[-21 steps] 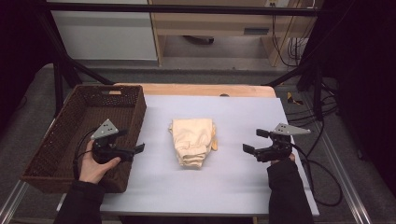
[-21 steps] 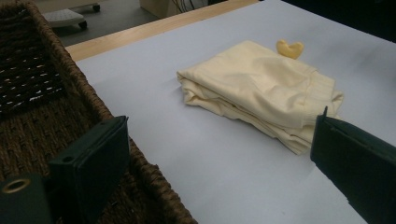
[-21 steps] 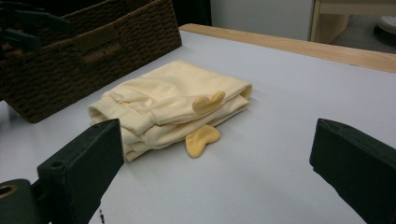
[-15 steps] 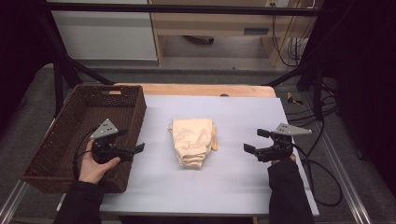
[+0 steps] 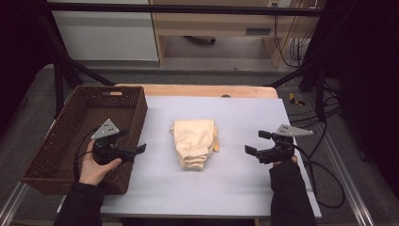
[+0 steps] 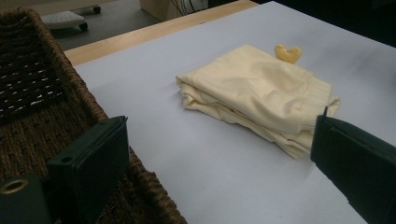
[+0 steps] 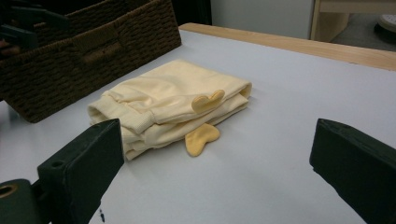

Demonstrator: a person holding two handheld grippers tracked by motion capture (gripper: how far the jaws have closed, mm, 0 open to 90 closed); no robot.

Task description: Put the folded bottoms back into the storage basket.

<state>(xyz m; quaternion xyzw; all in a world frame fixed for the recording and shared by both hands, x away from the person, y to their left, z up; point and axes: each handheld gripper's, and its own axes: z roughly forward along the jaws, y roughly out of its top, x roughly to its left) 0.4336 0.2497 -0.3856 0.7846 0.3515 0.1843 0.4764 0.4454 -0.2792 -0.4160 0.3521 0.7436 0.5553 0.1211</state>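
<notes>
A folded cream garment (image 5: pixel 194 142) lies in the middle of the white table top (image 5: pixel 244 115), with small yellow heart-shaped tabs (image 7: pixel 208 100) at its right side. My left gripper (image 5: pixel 133 141) hovers over the right wall of the wicker basket (image 5: pixel 139 113), open and pointing at the garment (image 6: pixel 261 98). It holds nothing (image 6: pixel 219 123). My right gripper (image 5: pixel 256 142) stands right of the garment (image 7: pixel 163 100), a little apart from it. That gripper is open too, with nothing between its jaws (image 7: pixel 217 128).
The dark wicker basket (image 6: pixel 70 84) takes up the table's left side and looks bare inside. A wooden strip (image 5: pixel 202 90) runs along the far edge. Cables (image 5: pixel 324 174) trail off the right edge. Black frame legs stand behind the table.
</notes>
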